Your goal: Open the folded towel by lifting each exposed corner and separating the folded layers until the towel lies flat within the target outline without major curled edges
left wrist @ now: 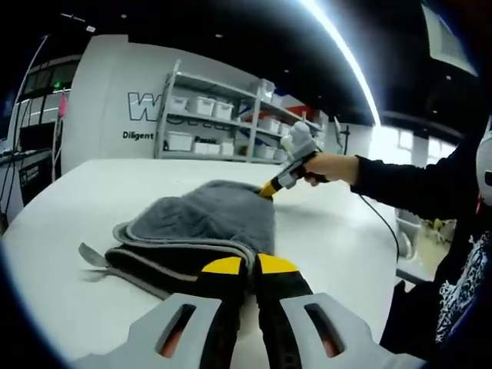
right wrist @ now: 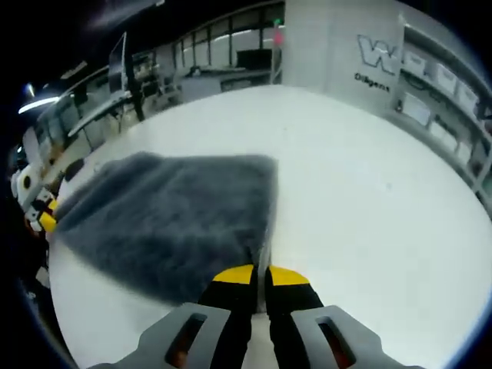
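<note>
folded grey plush towel (left wrist: 201, 223) is mid-unfolding, both our left gripper (left wrist: 246, 269) and right gripper (right wrist: 260, 275) clamped on its edges; next we draw them apart.

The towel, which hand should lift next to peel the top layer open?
Probably the right. The right tongs are shut on the grey towel's far corner, already raised off the white table. The left tongs, shut on the near stacked edges, look better placed to anchor them.
</note>
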`<state>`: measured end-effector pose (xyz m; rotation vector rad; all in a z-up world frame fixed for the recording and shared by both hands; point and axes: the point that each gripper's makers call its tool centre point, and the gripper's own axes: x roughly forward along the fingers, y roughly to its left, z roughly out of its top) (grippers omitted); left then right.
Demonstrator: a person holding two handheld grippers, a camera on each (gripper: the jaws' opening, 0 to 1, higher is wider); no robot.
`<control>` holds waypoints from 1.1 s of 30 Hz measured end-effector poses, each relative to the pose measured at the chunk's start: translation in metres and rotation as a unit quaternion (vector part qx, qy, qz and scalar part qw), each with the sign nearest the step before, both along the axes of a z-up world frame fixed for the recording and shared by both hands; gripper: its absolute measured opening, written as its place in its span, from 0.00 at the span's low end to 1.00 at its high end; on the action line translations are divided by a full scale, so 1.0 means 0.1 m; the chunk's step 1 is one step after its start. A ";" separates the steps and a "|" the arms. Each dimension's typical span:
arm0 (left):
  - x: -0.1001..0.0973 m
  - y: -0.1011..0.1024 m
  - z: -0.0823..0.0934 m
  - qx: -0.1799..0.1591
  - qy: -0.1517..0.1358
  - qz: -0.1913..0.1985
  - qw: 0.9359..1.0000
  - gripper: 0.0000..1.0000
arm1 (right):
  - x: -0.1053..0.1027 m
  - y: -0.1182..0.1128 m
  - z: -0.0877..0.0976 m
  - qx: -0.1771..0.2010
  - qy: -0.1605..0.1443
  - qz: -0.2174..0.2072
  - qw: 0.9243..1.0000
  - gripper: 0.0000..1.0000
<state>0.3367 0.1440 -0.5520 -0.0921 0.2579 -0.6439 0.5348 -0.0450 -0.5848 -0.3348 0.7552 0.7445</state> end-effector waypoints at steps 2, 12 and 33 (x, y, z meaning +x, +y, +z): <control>-0.01 -0.02 0.00 0.001 0.000 -0.002 1.000 0.04 | 0.02 0.01 -0.01 -0.004 0.000 0.002 1.000 0.01; -0.04 -0.09 0.07 -0.004 -0.005 -0.005 1.000 0.04 | 0.07 0.03 -0.04 -0.023 0.005 0.014 1.000 0.01; -0.07 -0.34 0.08 -0.003 -0.005 -0.023 1.000 0.04 | 0.32 0.06 -0.03 -0.053 0.002 0.032 0.998 0.01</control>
